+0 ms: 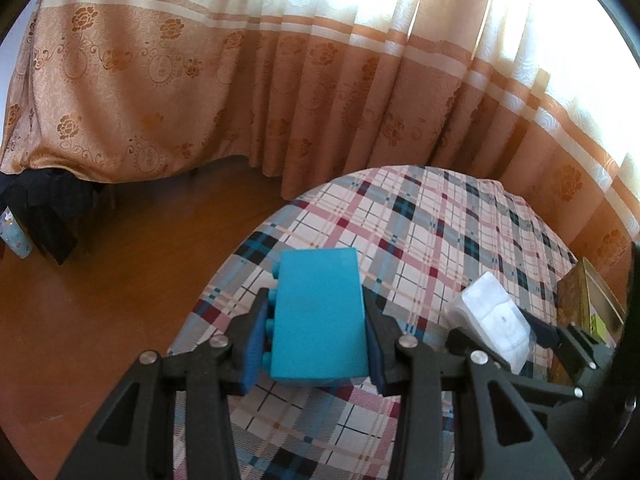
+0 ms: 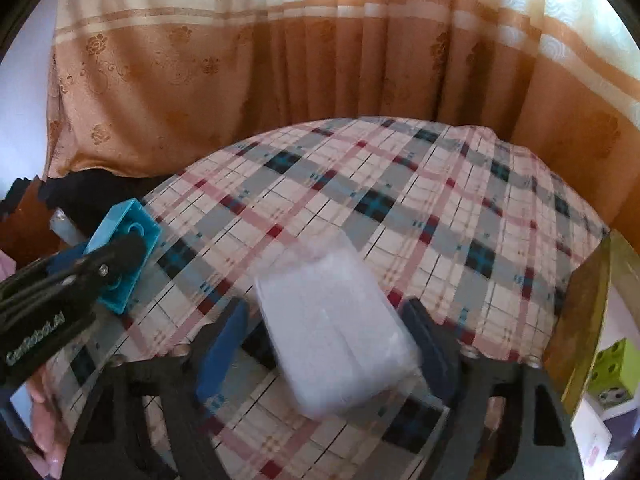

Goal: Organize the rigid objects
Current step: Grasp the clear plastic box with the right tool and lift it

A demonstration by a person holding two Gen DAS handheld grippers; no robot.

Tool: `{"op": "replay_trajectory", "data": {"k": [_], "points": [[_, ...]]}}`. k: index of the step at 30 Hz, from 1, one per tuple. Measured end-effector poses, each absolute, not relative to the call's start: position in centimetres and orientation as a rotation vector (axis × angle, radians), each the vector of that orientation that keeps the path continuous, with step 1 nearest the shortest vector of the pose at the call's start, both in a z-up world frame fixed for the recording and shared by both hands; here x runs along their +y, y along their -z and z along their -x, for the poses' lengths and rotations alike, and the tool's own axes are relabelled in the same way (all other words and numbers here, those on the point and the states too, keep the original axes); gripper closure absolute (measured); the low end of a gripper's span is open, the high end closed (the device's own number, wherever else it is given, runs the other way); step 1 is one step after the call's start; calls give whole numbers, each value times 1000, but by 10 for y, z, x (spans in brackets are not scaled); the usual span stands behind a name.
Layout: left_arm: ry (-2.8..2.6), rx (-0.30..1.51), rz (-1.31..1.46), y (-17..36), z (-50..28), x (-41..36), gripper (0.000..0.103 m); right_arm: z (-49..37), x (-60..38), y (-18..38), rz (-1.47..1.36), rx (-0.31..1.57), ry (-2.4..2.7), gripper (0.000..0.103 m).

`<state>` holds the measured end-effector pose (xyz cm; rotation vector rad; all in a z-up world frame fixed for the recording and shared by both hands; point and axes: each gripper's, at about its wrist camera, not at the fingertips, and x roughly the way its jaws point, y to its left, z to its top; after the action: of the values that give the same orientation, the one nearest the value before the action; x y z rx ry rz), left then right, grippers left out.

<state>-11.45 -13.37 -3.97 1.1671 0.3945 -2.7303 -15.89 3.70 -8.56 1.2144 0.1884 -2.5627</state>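
Black linkage arms of the left gripper (image 1: pixel 316 344) are filling the bottom of the left wrist view, and its blue pads (image 1: pixel 256 344) are pressing on both sides of a turquoise building block (image 1: pixel 318 316), holding it clear above the plaid tablecloth (image 1: pixel 420 232). Studs on the block are facing the left pad. Off to the right of these tongs, a white wrapped packet (image 1: pixel 494 320) is sitting between the fingers of the right gripper (image 1: pixel 500 330).

From the right wrist view, the right gripper (image 2: pixel 324 344) is straddling that white wrapped packet (image 2: pixel 336 328), which is lying on the plaid tablecloth (image 2: pixel 400 184). Its left blue pad (image 2: pixel 222 344) is standing apart from the packet with cloth showing in the gap; whether the right pad is touching the wrapper cannot be told through the blur. To the left of these tongs, the left gripper (image 2: pixel 120 256) is holding the turquoise building block (image 2: pixel 128 236). To their right, the wall of a golden box (image 2: pixel 580 320) is standing near the table edge, with a lime-green block (image 2: pixel 612 364) beyond it. Patterned orange curtains (image 2: pixel 280 60) are hanging behind.
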Motion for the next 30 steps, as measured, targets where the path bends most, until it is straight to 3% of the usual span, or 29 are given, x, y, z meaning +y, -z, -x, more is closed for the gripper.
{"op": "replay_trajectory", "data": {"k": [2,11,19,30], "points": [[2730,394,-1167,40,114,-134,61,152,36,85,-1211,189,2585,45],[2728,378,-1160,39,115,-133,61,111,46,74,-1116,-42,2643,45],[2770,295,-1035,26,104,-125,61,62,59,45,-828,-70,2959,45],[2827,215,-819,7,83,-118,61,31,90,30,-691,-220,3143,45]]}}
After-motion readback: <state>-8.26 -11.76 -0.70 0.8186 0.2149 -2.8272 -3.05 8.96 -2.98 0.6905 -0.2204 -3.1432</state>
